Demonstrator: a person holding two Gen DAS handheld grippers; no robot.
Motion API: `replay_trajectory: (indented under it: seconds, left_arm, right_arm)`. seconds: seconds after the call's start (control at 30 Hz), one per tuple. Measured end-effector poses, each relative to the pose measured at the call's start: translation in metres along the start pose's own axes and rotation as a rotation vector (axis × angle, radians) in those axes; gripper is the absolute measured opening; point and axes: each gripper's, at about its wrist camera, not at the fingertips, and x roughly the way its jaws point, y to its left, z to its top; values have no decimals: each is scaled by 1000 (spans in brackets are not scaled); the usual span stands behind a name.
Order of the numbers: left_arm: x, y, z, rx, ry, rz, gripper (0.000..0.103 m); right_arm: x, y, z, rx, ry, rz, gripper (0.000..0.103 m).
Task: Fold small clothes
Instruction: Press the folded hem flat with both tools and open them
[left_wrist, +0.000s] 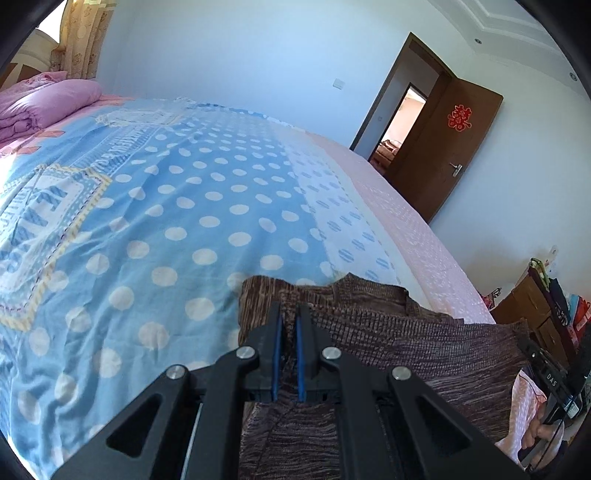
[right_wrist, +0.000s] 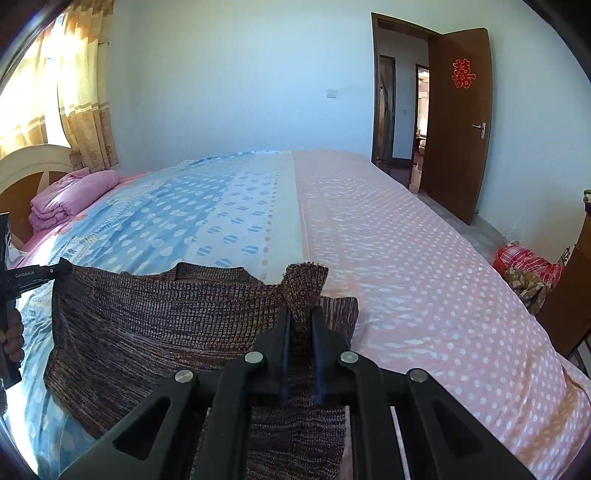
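Left view: left tongs (left_wrist: 289, 314) pinch one top corner of the brown knit top (left_wrist: 388, 332), held up over the bed (left_wrist: 166, 221).

Right view: right tongs (right_wrist: 300, 314) pinch the other corner. Prob. mid-fold; next, lay it flat & fold.

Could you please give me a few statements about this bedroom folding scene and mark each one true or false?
1. The left gripper is shut on the brown knitted sweater. True.
2. The right gripper hangs open above the bed. False: it is shut on the sweater.
3. The brown wooden door is closed. False: it stands open.
4. A folded pink quilt lies near the headboard. True.
5. The blue sheet has white polka dots. True.
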Motion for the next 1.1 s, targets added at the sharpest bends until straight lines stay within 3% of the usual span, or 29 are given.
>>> replay_trajectory:
  seconds: [0.27,0.4,0.47,0.53,0.57,0.63,0.77,0.87,0.97,1.07,1.1]
  left_arm:
    - [53,2,36,-36,-23,29,7]
    - [97,7,37,-45,18,94,6]
    - [121,12,29,-41,48,164,5]
    - [137,20,21,-43,80,213,5]
    - [145,28,18,-80,122,215,5]
    - [140,38,20,-143,104,188,6]
    - [134,37,18,-144,115,197,6]
    - [117,27,17,-77,101,207,6]
    - [95,-2,12,63,72,245,9]
    - [79,-39,2,168,62,211,28]
    - [79,-49,-1,198,63,212,41]
  right_arm:
    - [72,-18,21,30,-8,-86,10]
    - [118,-24,4,43,42,-138,10]
    - [134,-26,-10,48,82,-168,10]
    - [148,-32,-14,75,144,-142,10]
    - [152,-35,-14,87,166,-121,12]
    - [157,-40,-15,110,195,-97,15]
    - [146,-63,-8,233,170,16,17]
    - [93,-95,-4,389,0,-32,17]
    - [57,-99,-9,356,9,-26,17]
    - [41,-77,-26,251,86,-23,17]
    - [38,-66,-33,219,98,-9,17]
